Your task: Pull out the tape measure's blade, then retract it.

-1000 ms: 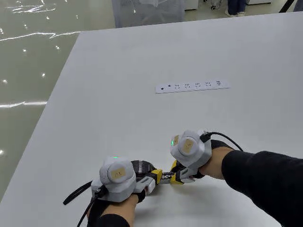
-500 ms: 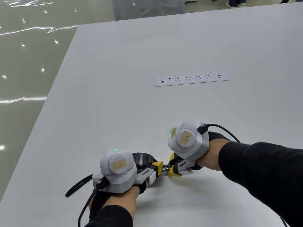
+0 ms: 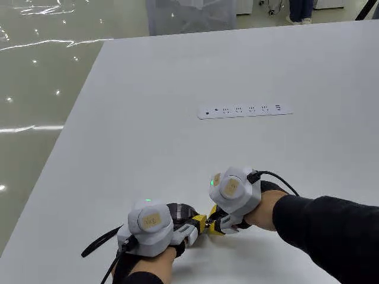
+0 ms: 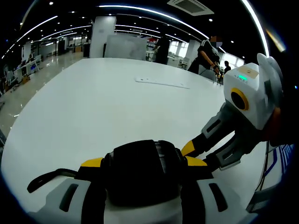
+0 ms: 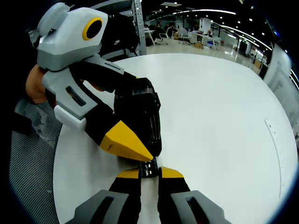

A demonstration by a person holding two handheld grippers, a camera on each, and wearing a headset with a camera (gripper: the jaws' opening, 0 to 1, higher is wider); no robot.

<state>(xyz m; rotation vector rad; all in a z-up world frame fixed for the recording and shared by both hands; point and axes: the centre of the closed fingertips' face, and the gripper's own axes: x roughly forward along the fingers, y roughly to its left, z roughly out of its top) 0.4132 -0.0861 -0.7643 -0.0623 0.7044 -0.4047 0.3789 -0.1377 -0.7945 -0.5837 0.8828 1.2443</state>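
The tape measure (image 5: 138, 112) is being clamped in the left gripper's (image 4: 144, 162) jaws, its blade tip (image 5: 148, 167) at 6 o'clock being pinched by the right gripper's (image 5: 149, 173) jaws

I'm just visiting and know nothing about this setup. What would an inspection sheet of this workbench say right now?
Surface: white table, clean-looking.
Job's things: black tape measure, its blade end barely out.
Clutter: white power strip lying farther back.
Grippers: left gripper shut on the tape measure; right gripper shut on the blade end.
Cables: black cable leaves the right gripper; black strap lies by the left one.
Surroundings: shiny floor; a person standing beyond the table.
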